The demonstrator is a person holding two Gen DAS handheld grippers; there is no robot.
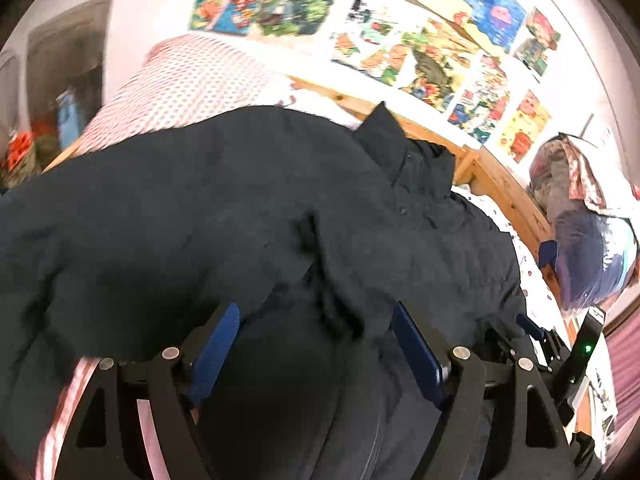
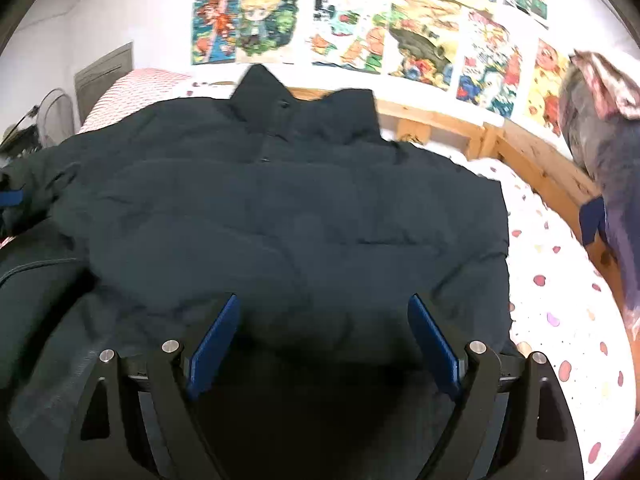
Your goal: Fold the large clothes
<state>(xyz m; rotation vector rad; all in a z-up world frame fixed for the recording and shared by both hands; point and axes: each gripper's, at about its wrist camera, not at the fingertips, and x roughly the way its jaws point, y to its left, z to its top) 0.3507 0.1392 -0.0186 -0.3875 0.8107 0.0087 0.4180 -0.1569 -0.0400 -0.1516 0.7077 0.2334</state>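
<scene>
**Both grippers open over the jacket, folding barely begun**

Your left gripper (image 1: 316, 334) stands with its blue pads wide apart, nothing pinched between them; dark fabric lies beneath and between the fingers, but the pads do not close on it. Your right gripper (image 2: 324, 332) is equally wide, poised over the lower middle of the garment and holding nothing. In the left wrist view you can also see part of the right tool's body at the far right edge, so the two tools sit near each other along the jacket's near side.

The dark padded jacket (image 2: 280, 208) lies on the bed (image 2: 560, 300), collar pointing toward the wooden bed rail (image 2: 532, 152) and the poster-covered wall (image 2: 400, 32). From the right wrist view, the body looks fairly flat and spread, front side up with the button placket visible. From the left wrist view, a sleeve (image 1: 140, 220) appears bunched and lumped over the body on your left side, not laid tidy.

You are, by the look of it, early in the job: the garment is laid out, yet no clean fold shows. Left to do, as far as I can judge: bring the sleeves in squarely, then fold the body over itself. A striped pillow (image 1: 192, 76) and a bundle of other cloth (image 2: 600, 120) sit clear of the jacket.
</scene>
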